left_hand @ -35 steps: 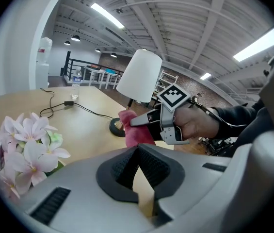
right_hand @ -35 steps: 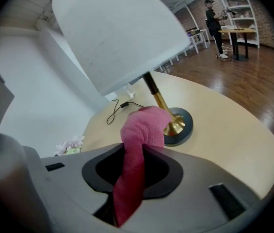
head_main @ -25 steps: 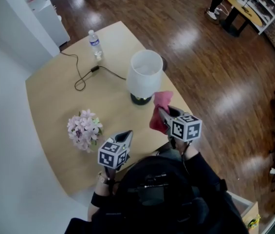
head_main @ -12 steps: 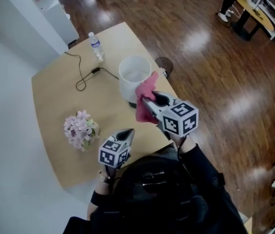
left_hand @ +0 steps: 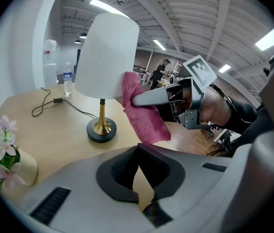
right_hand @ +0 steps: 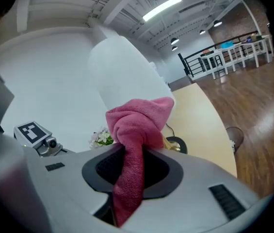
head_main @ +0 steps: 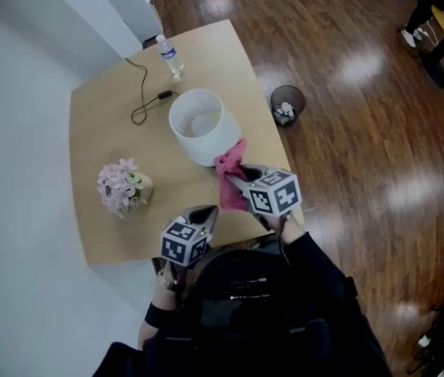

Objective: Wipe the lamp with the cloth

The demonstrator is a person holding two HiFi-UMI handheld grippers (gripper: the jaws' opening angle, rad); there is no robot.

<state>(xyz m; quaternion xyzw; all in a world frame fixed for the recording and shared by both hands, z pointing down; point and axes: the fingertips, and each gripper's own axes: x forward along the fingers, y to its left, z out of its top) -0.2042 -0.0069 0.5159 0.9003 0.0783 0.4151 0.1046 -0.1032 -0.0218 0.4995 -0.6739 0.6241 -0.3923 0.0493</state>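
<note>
The lamp has a white shade (head_main: 203, 124) on a gold stem with a dark base (left_hand: 101, 130), and stands mid-table. My right gripper (head_main: 235, 181) is shut on a pink cloth (head_main: 228, 177), whose bunched top lies against the shade's near side (left_hand: 106, 55). In the right gripper view the cloth (right_hand: 137, 130) hangs down between the jaws, with the shade (right_hand: 122, 72) just behind it. My left gripper (head_main: 207, 213) hovers low at the table's near edge, left of the cloth. Its jaws (left_hand: 137, 149) are shut on nothing.
A vase of pink flowers (head_main: 123, 188) stands on the table (head_main: 96, 148) to the left of the lamp. The lamp's black cord (head_main: 147, 93) runs toward a water bottle (head_main: 171, 56) at the far edge. A waste bin (head_main: 287, 104) sits on the wooden floor to the right.
My right gripper carried the cloth from beside the lamp's base up to the shade, then onto its near side. The head view swung, so the table sits differently.
</note>
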